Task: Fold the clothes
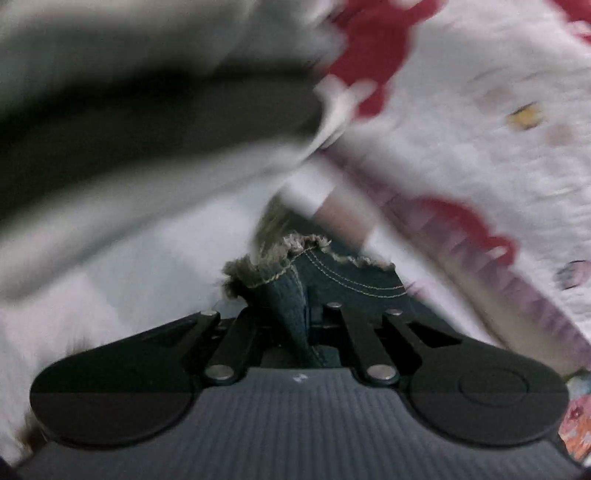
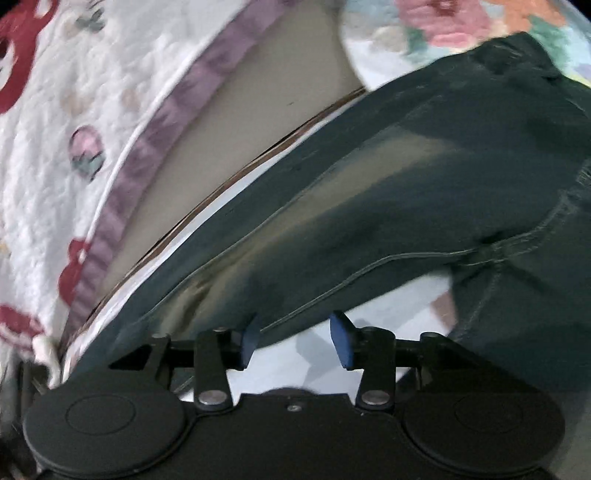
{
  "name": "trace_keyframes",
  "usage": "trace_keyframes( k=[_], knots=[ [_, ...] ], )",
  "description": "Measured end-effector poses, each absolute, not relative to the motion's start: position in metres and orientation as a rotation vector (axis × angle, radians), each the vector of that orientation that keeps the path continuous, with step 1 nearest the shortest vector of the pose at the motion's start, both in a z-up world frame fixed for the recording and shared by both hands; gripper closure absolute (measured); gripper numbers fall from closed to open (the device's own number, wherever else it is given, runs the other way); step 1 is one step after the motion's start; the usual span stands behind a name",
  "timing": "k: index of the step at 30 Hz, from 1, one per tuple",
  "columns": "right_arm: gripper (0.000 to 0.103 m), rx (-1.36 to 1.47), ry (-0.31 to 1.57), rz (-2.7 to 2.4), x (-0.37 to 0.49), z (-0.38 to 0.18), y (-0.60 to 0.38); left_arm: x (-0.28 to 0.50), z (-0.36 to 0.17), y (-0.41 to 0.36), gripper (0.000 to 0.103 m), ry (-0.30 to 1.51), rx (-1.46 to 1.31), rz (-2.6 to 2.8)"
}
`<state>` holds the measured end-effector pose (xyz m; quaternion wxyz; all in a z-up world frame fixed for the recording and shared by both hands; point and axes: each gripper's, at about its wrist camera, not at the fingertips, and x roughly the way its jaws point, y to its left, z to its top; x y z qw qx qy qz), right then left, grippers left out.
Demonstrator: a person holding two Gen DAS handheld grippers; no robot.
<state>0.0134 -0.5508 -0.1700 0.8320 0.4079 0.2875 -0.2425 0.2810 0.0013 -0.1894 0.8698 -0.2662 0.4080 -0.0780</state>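
Left hand-held gripper [image 1: 295,325]: jaws clamped on the frayed hem of the jeans [image 1: 291,280], denim bunched between them. Right hand-held gripper [image 2: 295,339]: blue pads [image 2: 341,341] spread apart, nothing gripped, jeans leg [image 2: 369,192] draped just ahead. Beyond: white quilt [image 2: 48,147] with red patches, purple border. View blurred.

The bed [image 2: 402,310] shows a pale, faintly patterned sheet under everything in the right wrist view. Dark denim jeans [image 2: 424,184] lie on it, 1 leg stretching diagonally across the sheet, a seam running along its length. At the far end a floral pillow or cushion [image 2: 443,26] with pink and orange flowers rests on the bed, the jeans overlapping its edge. Beside the bed hangs a white quilt [image 2: 55,129] with red shapes and a purple border.
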Motion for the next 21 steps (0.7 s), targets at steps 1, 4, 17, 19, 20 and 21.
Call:
trace_keyframes(
  k=[1,4,17,19,20,21],
  knots=[
    [0.051,0.885,0.603,-0.524,0.014,-0.173,-0.553,0.283,-0.19,0.001,0.1,0.855,-0.554,-0.163],
    [0.047,0.923,0.587,-0.551,0.018,-0.179,-0.556,0.285,-0.18,-0.007,0.099,0.831,-0.489,-0.172],
    [0.088,0.709,0.542,-0.613,0.057,-0.184,-0.552,0.266,-0.186,-0.029,0.073,0.904,-0.412,-0.21],
    [0.09,0.696,0.538,-0.572,0.054,-0.178,-0.554,0.262,-0.187,-0.032,0.101,0.912,-0.402,-0.219],
    [0.092,0.712,0.508,-0.544,0.047,-0.171,-0.557,0.26,-0.185,-0.031,0.101,0.91,-0.398,-0.221],
    [0.092,0.737,0.472,-0.512,0.039,-0.162,-0.562,0.258,-0.182,-0.029,0.101,0.905,-0.394,-0.222]
  ],
)
